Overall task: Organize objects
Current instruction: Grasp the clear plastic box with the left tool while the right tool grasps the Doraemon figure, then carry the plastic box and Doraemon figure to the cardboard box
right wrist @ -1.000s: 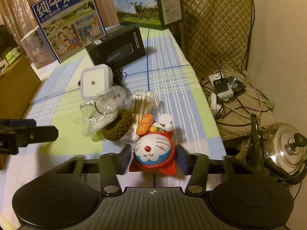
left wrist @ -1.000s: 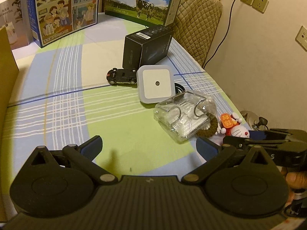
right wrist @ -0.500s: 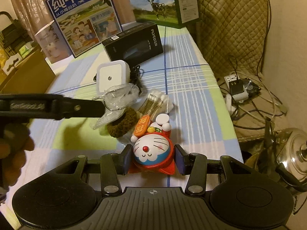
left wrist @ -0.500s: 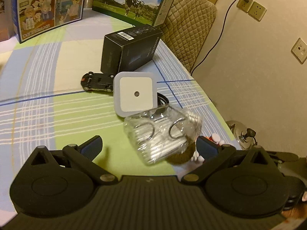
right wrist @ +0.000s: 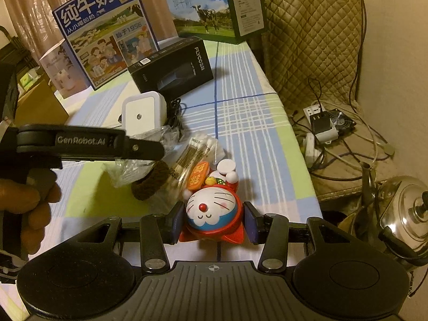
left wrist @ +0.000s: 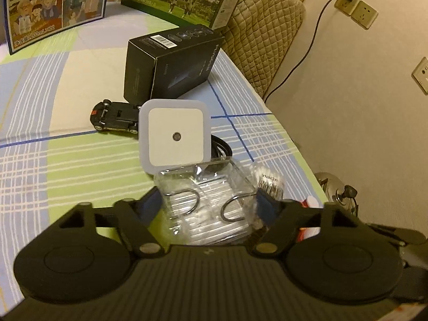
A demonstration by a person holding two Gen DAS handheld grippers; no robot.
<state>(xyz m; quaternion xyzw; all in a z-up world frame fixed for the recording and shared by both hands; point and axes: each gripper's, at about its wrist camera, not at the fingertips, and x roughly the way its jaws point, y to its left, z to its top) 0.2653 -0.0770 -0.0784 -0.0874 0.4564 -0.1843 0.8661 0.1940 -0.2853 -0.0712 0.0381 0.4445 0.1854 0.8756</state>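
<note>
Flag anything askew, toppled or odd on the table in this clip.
The toy car lies on its side by the black box, underside and wheels showing. The Doraemon figure lies on its back between the right gripper fingers rather than standing. Near it, bagged cotton swabs and a brown hair tie lie jumbled together.

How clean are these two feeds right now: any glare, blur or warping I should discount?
Left wrist: dim warm light, glare streaks on the clear plastic packet, table edge bowed by fisheye. Right wrist: sharp on the Doraemon toy, highlights on the steel kettle, dark corners.
</note>
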